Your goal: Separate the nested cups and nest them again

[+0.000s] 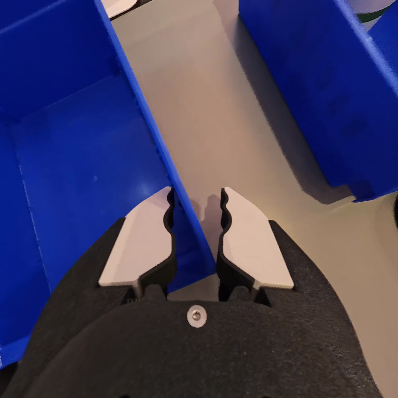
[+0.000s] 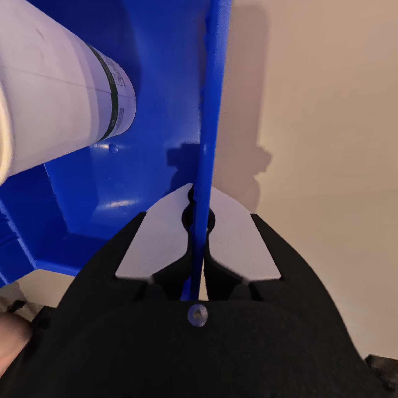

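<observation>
**Both grippers at bin walls**

A beige table (image 1: 193,107) carries two blue bins. The left gripper (image 1: 196,190) is partly open, its fingers straddling the near bin's (image 1: 75,140) side wall without clamping it. The right gripper (image 2: 199,187) is clamped on the second bin's (image 2: 150,86) wall. One white cup (image 2: 53,86) lies inside that bin.

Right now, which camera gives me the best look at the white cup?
The right wrist view: the white cup stands in the blue bin whose wall the right gripper clamps. The left wrist view shows only white slivers at its top edge, perhaps cups.
</observation>
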Demonstrator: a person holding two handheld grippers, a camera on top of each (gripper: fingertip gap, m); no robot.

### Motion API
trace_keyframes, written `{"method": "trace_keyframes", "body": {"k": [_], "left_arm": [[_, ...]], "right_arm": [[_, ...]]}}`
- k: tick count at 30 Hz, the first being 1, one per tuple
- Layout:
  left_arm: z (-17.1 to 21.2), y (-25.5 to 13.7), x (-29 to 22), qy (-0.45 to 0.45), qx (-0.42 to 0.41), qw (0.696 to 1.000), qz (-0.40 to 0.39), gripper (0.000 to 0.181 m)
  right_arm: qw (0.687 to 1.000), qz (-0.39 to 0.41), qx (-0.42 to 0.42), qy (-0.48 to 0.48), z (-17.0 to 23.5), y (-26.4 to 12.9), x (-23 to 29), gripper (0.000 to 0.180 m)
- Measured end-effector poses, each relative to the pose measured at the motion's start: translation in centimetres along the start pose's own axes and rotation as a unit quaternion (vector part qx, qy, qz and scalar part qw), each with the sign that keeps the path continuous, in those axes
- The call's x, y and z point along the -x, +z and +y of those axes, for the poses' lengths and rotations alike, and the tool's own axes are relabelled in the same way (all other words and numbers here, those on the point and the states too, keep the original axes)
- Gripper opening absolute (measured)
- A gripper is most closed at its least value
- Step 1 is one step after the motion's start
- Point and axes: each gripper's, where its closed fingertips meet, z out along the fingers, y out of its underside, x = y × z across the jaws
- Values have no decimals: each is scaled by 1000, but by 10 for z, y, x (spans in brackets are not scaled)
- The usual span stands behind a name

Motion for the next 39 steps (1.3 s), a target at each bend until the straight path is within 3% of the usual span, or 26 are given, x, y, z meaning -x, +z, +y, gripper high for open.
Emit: {"method": "trace_keyframes", "body": {"k": [4, 9, 13, 20, 26, 34, 39], "left_arm": [[-13, -16, -11, -41, -70, 995, 53, 52], [-19, -75, -14, -45, -146, 979, 132, 57], [4, -114, 12, -12, -171, 979, 113, 54], [55, -149, 73, -36, -172, 979, 102, 52], [94, -166, 127, -79, -169, 979, 81, 50], [128, -177, 184, -120, -168, 978, 36, 49], [151, -185, 213, -144, -160, 976, 17, 50]], "right_arm": [[1000, 5, 23, -2, 4, 0, 2, 5], [1000, -11, 22, 2, 4, 0, 1, 5], [1000, -18, 24, -2, 6, -1, -4, 5], [998, -38, 50, -2, 17, -12, -5, 5], [998, -48, 37, 0, 13, -55, 17, 5], [997, -20, 38, -59, -9, -145, 125, 4], [989, -62, 49, -127, -26, -157, 245, 4]]}}
